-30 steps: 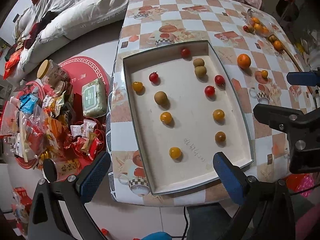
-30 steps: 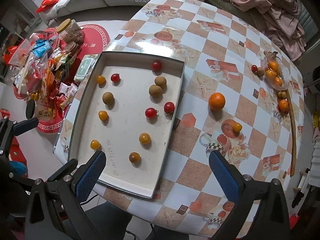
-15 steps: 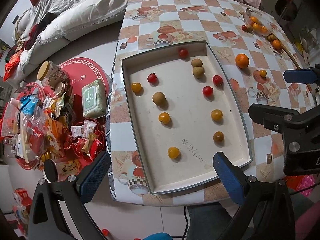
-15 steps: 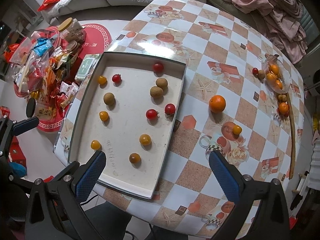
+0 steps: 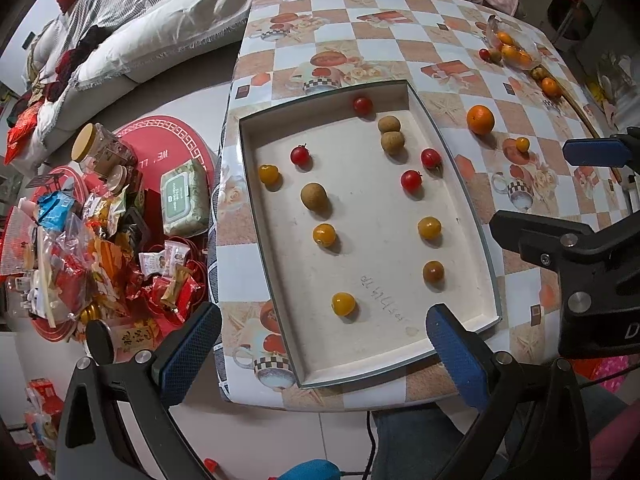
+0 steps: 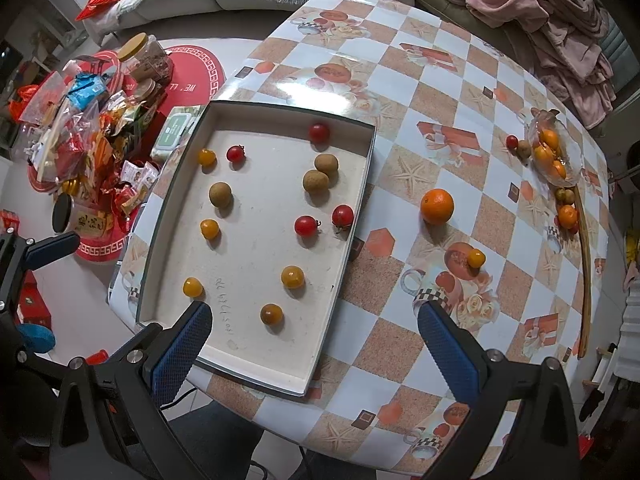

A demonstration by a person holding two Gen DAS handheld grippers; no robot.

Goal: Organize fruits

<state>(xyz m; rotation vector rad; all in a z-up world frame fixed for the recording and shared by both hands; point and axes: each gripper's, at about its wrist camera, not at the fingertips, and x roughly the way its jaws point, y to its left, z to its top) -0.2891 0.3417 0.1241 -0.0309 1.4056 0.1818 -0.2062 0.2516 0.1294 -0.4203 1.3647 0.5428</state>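
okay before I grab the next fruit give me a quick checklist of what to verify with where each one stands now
1. Left gripper open and empty: ok.
2. Right gripper open and empty: ok.
3. Tray flat on the table, floor space free among the fruit: ok.
4. Orange loose on the table, nothing over it: ok.
5. Small yellow tomato outside the tray, unobstructed: ok.
6. Which fruit goes where in the tray: cannot tell.
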